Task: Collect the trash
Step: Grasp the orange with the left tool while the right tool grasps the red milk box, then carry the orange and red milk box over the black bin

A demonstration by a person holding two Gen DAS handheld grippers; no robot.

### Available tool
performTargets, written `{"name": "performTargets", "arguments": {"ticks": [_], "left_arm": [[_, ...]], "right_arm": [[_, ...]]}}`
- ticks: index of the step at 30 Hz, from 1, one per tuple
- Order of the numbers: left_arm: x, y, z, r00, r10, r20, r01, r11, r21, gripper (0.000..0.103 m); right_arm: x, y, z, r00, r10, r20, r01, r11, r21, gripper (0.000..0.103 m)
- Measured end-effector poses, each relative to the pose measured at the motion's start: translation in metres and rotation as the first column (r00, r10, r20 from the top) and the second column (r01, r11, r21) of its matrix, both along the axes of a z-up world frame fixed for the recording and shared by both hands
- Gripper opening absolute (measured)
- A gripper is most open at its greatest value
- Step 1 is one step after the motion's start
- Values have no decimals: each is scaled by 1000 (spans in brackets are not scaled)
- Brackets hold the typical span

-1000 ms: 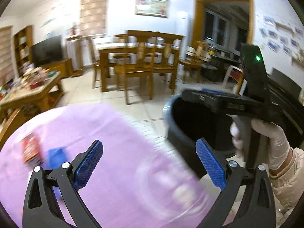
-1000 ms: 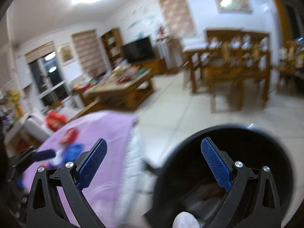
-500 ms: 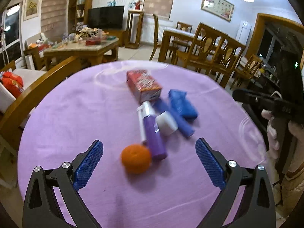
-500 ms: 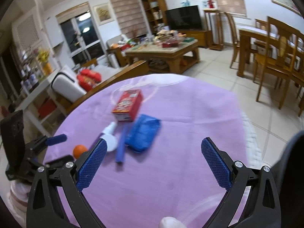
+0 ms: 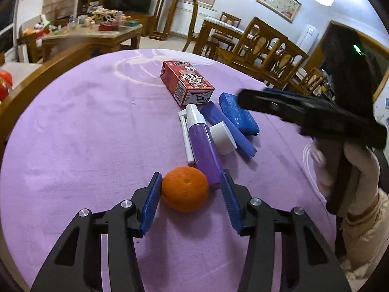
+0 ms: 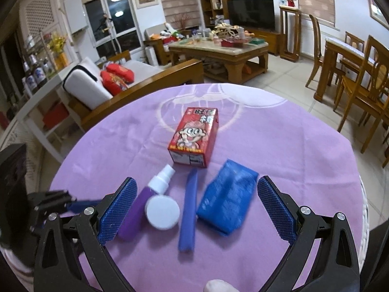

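**tidybot_fan:** Why is the left gripper [image 5: 190, 189] going for the orange [image 5: 184, 188] first? It sits right between the blue fingers [image 5: 152, 200], which are closing in on it. The left finger looks about touching the peel, but there's a gap on the right side, so it isn't clamped yet. Probably it's just the nearest piece on the purple desk [image 5: 73, 133], and round, so it can be squeezed from either side.

**umi_lurker:** Makes sense. The rest of the trash lies just beyond those fingertips: a purple spray bottle [image 5: 204, 146] whose bottom end reaches almost to the right finger, a white cap [image 5: 222, 138] beside it, a blue tube [image 5: 228, 129], a blue packet [image 5: 239, 114] and, farthest out, a red carton [image 5: 186, 82] lying on its side. They're bunched together, so picking off the loose one at the edge avoids knocking the pile.

**tidybot_fan:** And the right gripper [image 6: 195, 197]?

**umi_lurker:** Its fingers [image 6: 116, 209] are spread wide with nothing gripped. They hang over the bottle, cap, tube and packet, which all show between them, carton out ahead. Looks like it's lining up its own pick while the left deals with the orange. The picture is a bit blurred, so which item it wants is anyone's guess.
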State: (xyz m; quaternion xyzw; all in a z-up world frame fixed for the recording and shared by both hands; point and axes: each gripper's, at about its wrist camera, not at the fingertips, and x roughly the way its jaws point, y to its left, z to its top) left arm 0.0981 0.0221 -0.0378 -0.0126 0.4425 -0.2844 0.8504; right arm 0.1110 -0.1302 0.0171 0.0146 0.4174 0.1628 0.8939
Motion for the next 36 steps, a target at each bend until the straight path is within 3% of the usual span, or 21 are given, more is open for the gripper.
{"name": "performTargets", "arguments": {"ticks": [1,2,9,14,17,19,21,25,31,36], "left_arm": [[0,2,-1,1000,-4,-3,3,1000,-6,46],[2,4,-2,1000,0,-8,0,1000,-10,35],[0,8,-4,1000,2,-18,-2,1000,-14,35],[2,15,-4,1000,5,-24,-5,1000,-20,35],[7,14,-8,999,-8,-54,7,1000,-15,41],[5,10,-8,999,-13,-47,13,1000,5,41],[3,9,-7,999,-14,-39,14,1000,23,40],[2,11,-7,999,-7,-36,8,1000,21,36],[-10,19,7,997,33,64,-33,999,1,35],[-25,5,26,992,3,125,6,998,-66,36]], "right_arm": [[6,4,-2,1000,-3,-1,3,1000,-7,98],[13,10,-3,1000,-3,0,3,1000,-20,98],[60,42,-15,1000,-4,-22,2,995,-95,97],[92,53,-34,995,-55,-86,40,984,-172,93],[102,54,-47,988,-79,-132,52,979,-198,82],[108,54,-53,986,-83,-145,53,978,-204,57],[110,52,-54,986,-83,-142,55,981,-189,51],[110,44,-52,988,-64,-143,46,991,-123,51],[77,24,-12,999,-29,-42,30,1000,10,51],[30,1,24,999,-17,43,12,994,113,51]]}}
